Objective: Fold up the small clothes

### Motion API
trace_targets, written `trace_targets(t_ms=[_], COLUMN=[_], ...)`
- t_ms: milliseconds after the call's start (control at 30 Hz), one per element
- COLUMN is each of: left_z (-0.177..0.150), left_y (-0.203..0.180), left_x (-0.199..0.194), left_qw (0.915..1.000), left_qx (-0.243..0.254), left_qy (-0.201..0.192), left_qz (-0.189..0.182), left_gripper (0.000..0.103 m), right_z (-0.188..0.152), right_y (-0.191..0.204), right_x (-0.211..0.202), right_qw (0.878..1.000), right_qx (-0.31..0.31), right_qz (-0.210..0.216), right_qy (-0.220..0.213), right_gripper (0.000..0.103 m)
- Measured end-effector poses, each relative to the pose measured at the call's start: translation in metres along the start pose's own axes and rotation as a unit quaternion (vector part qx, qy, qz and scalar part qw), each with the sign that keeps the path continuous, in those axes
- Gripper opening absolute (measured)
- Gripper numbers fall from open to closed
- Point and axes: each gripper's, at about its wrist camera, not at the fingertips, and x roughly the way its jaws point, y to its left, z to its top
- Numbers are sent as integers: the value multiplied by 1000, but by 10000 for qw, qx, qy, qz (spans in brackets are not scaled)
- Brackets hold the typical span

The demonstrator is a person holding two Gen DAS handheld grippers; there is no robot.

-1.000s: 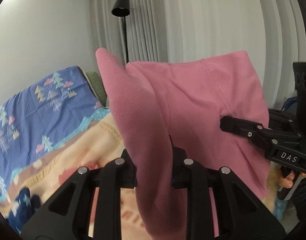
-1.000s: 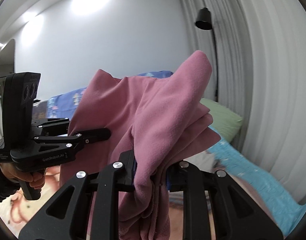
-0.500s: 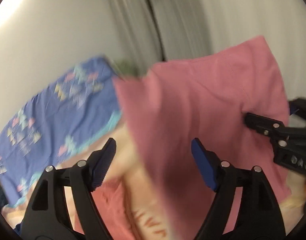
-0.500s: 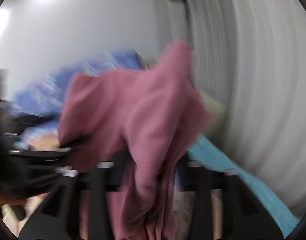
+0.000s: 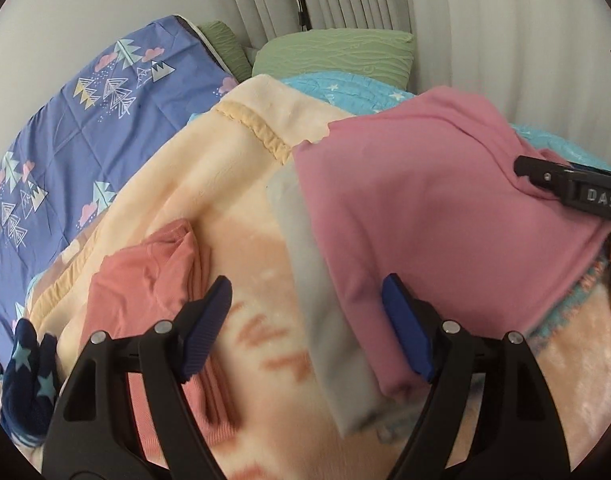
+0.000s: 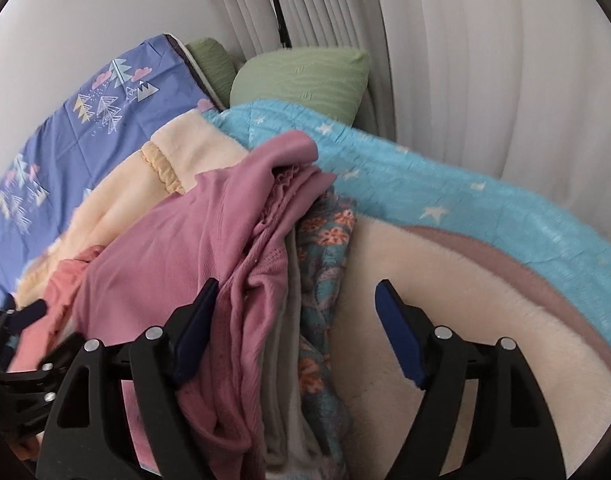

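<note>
You're in a home bedroom, a bed [image 5: 209, 208] under a cream fleece blanket [image 5: 241, 184], green pillows [image 6: 301, 76] at its head, a blue tree-print sheet [image 5: 65, 120], a turquoise star quilt [image 6: 425, 192], pale pleated curtains [image 6: 465, 60] behind.

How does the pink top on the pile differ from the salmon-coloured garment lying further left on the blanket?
The pink top is a cooler, mauve pink; the salmon garment is warmer, orange-pink. The pink top lies on a stack over a grey piece; the salmon garment lies alone, directly on the cream blanket. The pink top's right edge is bunched; the salmon garment looks flatter. Both are soft fabric, gripped by neither tool.
</note>
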Motion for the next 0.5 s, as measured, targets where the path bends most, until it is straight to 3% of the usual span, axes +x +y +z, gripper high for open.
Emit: trace_targets(t_ms=[200, 333, 500], left_z=[-30, -49, -73], left_y=[-3, -8, -12], left_x=[-68, -119, -180], left_qw=[9983, 9954, 9912], left_qx=[-252, -295, -380], left_qy=[-382, -709, -1157], left_qz=[-356, -580, -513], left_gripper=[89, 97, 101], right_z=[-18, -48, -94], right_y=[-4, 12, 21], right_x=[-54, -119, -194], right_qw=[9993, 9958, 9893], right_qx=[56, -389, -655], right_qz=[-80, -190, -255], right_qy=[-372, -802, -1276], right_gripper=[77, 79, 92])
